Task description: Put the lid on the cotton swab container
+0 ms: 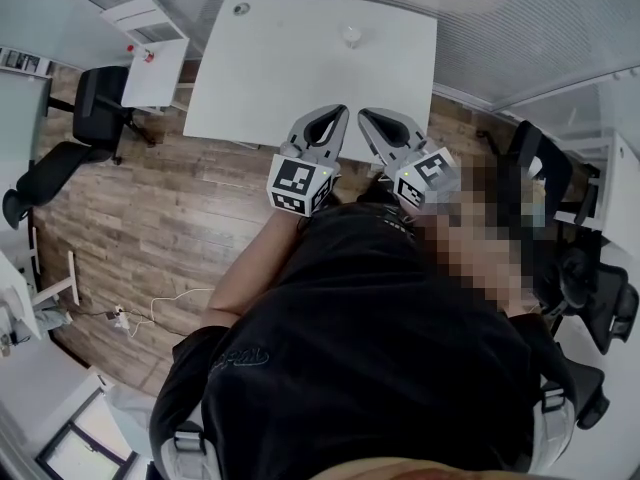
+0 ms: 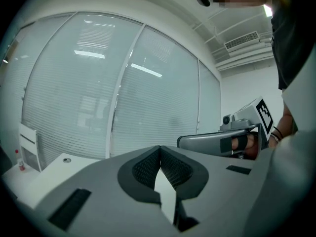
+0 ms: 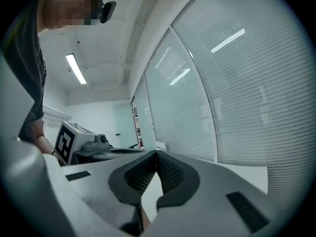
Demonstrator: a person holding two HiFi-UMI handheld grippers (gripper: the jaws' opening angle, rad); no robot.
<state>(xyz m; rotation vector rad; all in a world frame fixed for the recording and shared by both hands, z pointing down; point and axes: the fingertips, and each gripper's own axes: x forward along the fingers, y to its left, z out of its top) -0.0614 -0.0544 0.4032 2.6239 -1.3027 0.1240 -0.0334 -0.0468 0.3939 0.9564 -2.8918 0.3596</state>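
Holding position, nothing yet engaged.

Item 1: left tongs (image 1: 337,113). Raised close to the person's chest, tips pointing out toward the desk (image 1: 290,88). Its own view shows the ribbed pads meeting at the tip with nothing between them: closed, empty.

Item 2: right tongs (image 1: 369,117). Just beside the left pair, level with it, tips likewise forward. Pads meet at the tip, nothing gripped: closed, empty.

Item 3: cotton swab container (image 1: 351,35). Small pale round thing, taken to be the container; too small to confirm contents. It stands on the desk well ahead of both tongs, roughly on the line between them, near the far edge.

Item 4: round disc (image 1: 241,9). Lies flat on the desk, well ahead and to the left of the left tongs, well apart from the container. Possibly the lid; cannot be told for sure.

Step in hand, as judged: the start, before any approach; the lid is not on.

Next move calls for: leaning in over the desk, opening one pair, reaching the lid and taking it by its rim, with the other pair free to steady the container.
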